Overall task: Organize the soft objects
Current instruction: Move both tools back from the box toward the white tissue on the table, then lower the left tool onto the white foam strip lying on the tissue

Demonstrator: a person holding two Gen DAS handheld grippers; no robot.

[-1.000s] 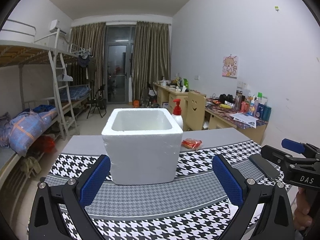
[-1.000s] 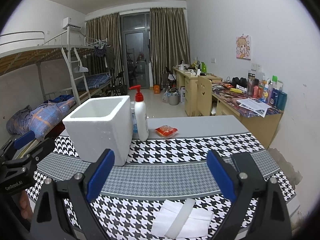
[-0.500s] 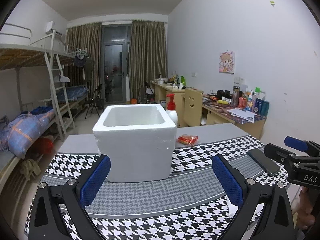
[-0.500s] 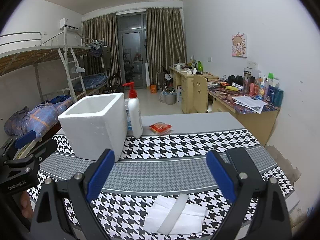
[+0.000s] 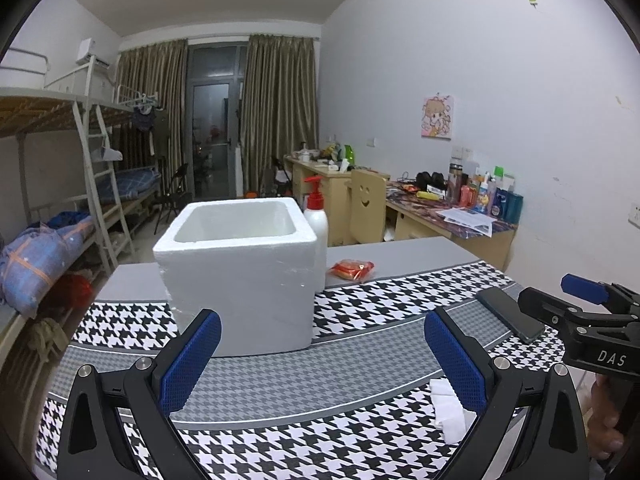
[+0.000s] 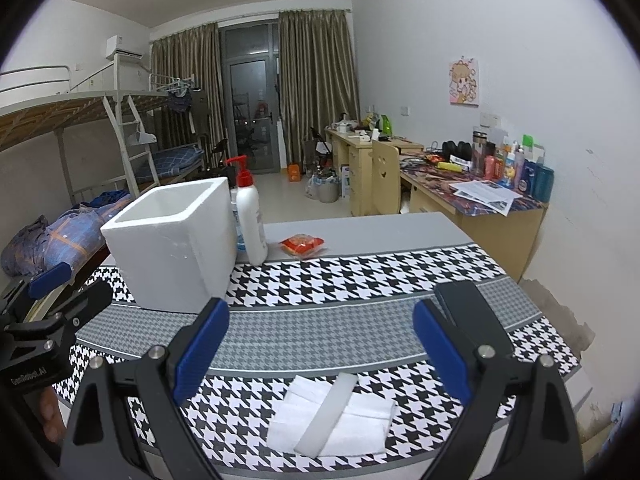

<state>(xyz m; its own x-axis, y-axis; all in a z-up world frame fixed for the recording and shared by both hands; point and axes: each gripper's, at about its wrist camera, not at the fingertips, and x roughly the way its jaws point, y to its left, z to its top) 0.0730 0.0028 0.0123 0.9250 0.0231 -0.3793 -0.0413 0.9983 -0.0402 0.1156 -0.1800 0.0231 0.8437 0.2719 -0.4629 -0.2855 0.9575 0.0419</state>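
A white foam box [image 5: 240, 276] [image 6: 176, 244], open at the top, stands on the houndstooth table cloth [image 5: 360, 304]. A folded white cloth with a white strip across it [image 6: 332, 416] lies near the front edge, just below and between my right gripper's fingers; its corner [image 5: 448, 408] shows beside my left gripper's right finger. A red-orange packet [image 5: 351, 270] [image 6: 303, 245] lies behind the box. My left gripper [image 5: 320, 356] is open, in front of the box. My right gripper [image 6: 320, 352] is open above the cloth, holding nothing.
A white pump bottle with a red top [image 6: 250, 216] [image 5: 316, 220] stands right of the box. A black phone [image 5: 510, 314] [image 6: 472, 316] lies on the table's right side. Bunk beds [image 5: 60, 200] line the left wall, desks [image 6: 472, 200] the right.
Both grippers have drawn back and tipped down a little. The white cloth shows more fully in the right wrist view and has come into the left wrist view.
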